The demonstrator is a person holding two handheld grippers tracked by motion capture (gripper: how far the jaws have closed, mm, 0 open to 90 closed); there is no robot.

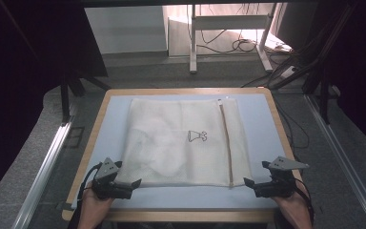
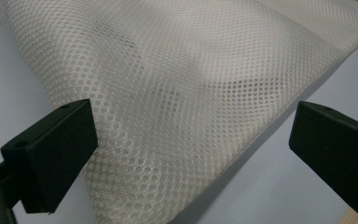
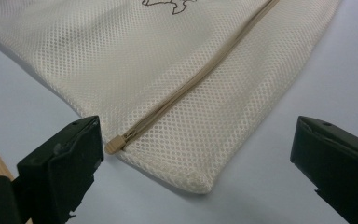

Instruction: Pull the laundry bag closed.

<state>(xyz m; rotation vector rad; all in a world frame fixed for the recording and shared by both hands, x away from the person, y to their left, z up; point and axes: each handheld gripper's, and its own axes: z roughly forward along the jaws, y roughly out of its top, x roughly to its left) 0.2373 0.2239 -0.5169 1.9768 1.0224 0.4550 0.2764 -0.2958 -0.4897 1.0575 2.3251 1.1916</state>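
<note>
1. My left gripper [image 1: 136,183] sits at the near left corner of the table with its two black jaws spread wide; in the left gripper view [image 2: 193,140] the jaws stand apart on either side of the near left corner of the cream mesh laundry bag [image 1: 186,140], with nothing clamped between them
2. I cannot tell whether the left-hand jaw in that view touches the mesh or only overlaps it; the other jaw is over bare mat, well clear of the fabric
3. My right gripper [image 1: 248,183] rests at the near right corner of the table, jaws also wide apart and holding nothing; in the right gripper view [image 3: 196,140] the bag's near right corner lies between them on the mat
4. The bag lies flat in the middle of the pale blue table mat [image 1: 259,119], which sits in a light wooden table frame [image 1: 95,124]
5. A tan zip [image 1: 226,143] runs along the bag's right side from far edge to near edge; its tan end tab [image 3: 114,144] lies just beside my right gripper's left-hand jaw
6. A small black printed dress symbol [image 1: 197,136] marks the bag's middle
7. I see creases and a faint shaded patch through the mesh, but I cannot tell whether the bag holds anything
</note>
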